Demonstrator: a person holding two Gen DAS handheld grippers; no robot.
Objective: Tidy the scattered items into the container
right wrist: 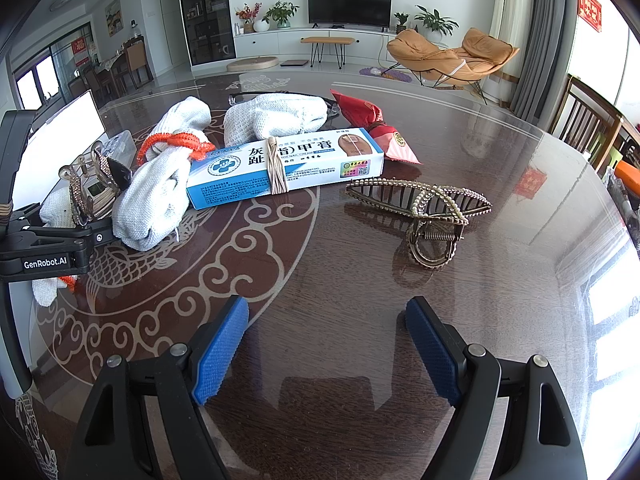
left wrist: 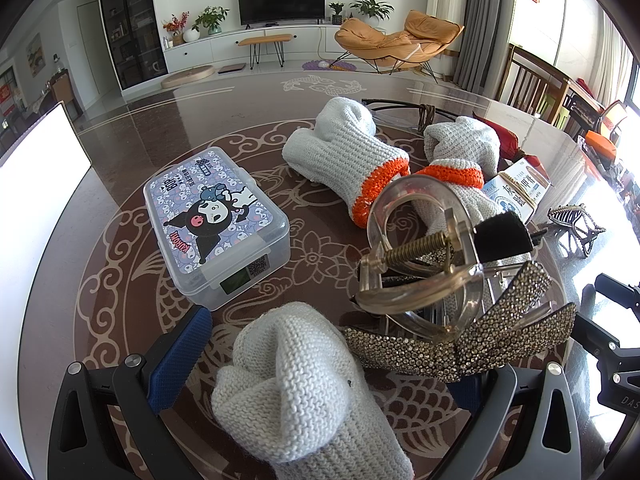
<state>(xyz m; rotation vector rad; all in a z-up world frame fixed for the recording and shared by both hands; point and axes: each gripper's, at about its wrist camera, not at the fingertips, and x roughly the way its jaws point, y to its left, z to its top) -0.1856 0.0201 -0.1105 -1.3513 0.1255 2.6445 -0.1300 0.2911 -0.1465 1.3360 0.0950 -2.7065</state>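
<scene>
Hair clip with a rhinestone bow (left wrist: pixel 460 344) and a clear plastic claw sits raised at the right pad of the left gripper (left wrist: pixel 332 360), above a grey knitted glove (left wrist: pixel 288 380) that lies between the blue pads; the right pad is hidden behind the bow, so whether the jaws actually pinch the clip cannot be told, though the visible left pad (left wrist: pixel 180 356) stands well clear of it. The container, a clear plastic box (left wrist: pixel 216 224) with a cartoon lid, rests on the dark patterned table (left wrist: pixel 160 132) ahead and to the left, and its lid looks closed. More grey gloves with orange cuffs (left wrist: pixel 348 160) lie beyond, beside a blue and white ointment carton (right wrist: pixel 286 166) bound with a rubber band, a red snack packet (right wrist: pixel 372 124) and a bronze claw clip (right wrist: pixel 424 208). The right gripper (right wrist: pixel 328 348) hovers over bare table with its jaws wide open and empty, the bronze clip just ahead of it. To do this step well, the grip on the bow clip should probably be confirmed as firm before any travel, since the clip is bulky and top-heavy and may swing or catch the glove below. The box likely needs its lid lifted first; the free right gripper seems best placed to steady or open it while the left carries the clip low and level toward it.
</scene>
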